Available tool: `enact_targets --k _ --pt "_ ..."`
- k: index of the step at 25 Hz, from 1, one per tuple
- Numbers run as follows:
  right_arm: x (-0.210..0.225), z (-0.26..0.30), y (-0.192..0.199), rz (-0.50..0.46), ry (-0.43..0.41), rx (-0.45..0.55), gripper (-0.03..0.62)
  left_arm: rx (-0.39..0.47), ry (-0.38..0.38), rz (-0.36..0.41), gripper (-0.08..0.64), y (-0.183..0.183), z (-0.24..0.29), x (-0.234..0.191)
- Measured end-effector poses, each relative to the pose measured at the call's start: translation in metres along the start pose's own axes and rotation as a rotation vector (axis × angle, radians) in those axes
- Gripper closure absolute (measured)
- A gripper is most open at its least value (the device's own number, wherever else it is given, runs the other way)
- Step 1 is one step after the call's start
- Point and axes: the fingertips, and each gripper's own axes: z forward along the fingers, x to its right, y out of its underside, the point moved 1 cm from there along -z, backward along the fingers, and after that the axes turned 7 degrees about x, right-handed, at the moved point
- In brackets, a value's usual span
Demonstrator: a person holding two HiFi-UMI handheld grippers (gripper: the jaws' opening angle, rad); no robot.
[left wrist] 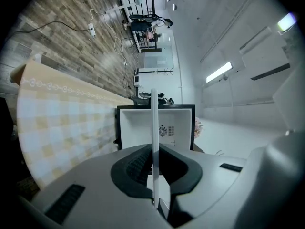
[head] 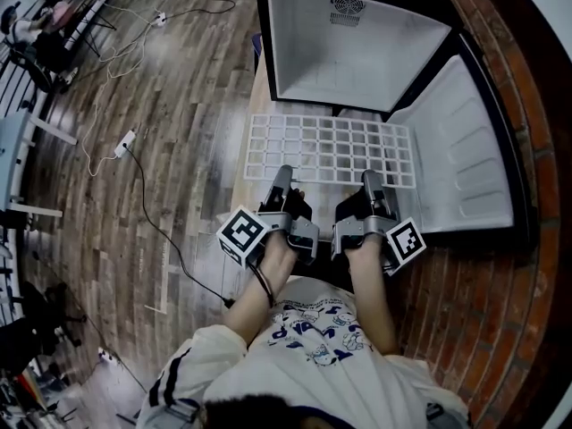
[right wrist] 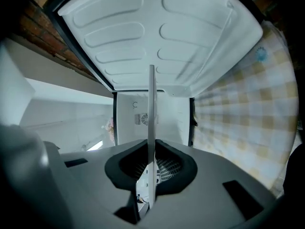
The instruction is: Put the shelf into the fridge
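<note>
Left claw (head: 283, 179): jaws closed on the near edge of the shelf (head: 331, 148), left of centre. In the left gripper view the grid stands edge-on, pinched between the pads.
Right claw (head: 372, 182): likewise clamped on the same near edge, right of centre.
Shelf: white grid held roughly level. It reaches forward from both claws, with its long axis running left to right across their line.
Fridge (head: 357, 56): stands on the checked counter (left wrist: 57, 128), just beyond the shelf's far edge, with its cavity facing the person. The cavity looks empty, with bare white walls and a fan grille (head: 346, 10) on the back wall.
Door (head: 460, 150): swung open to the right. Nothing shows on its inner liner.
Key relation: the cavity lies straight ahead of both claws, about equally near each. The shelf's far edge is close to the opening and apparently not yet inside.
Next move, as judged: a level forward push with both sides together — otherwise a corner could catch the frame.
</note>
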Motion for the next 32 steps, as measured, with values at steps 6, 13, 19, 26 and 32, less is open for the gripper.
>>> enact_targets --k 6,13,19,26,32 --pt "-0.002 0.001 -0.001 0.001 -0.008 -0.003 0.545 -0.001 0.007 0.004 0.523 0.0 0.0 0.001" --pt "-0.002 0.0 -0.001 -0.001 -0.018 0.014 0.545 -0.018 0.014 0.001 0.523 0.001 0.002 0.001" --pt "-0.002 0.004 -0.003 0.002 -0.011 0.038 0.545 -0.042 0.021 -0.014 0.523 0.002 0.012 0.003" --pt "0.017 0.118 -0.018 0.016 0.028 0.054 0.545 -0.067 -0.033 0.006 0.523 -0.008 0.128 -0.016" --pt "0.011 0.113 -0.021 0.019 0.012 0.072 0.545 -0.102 -0.023 0.017 0.523 -0.005 0.126 -0.009"
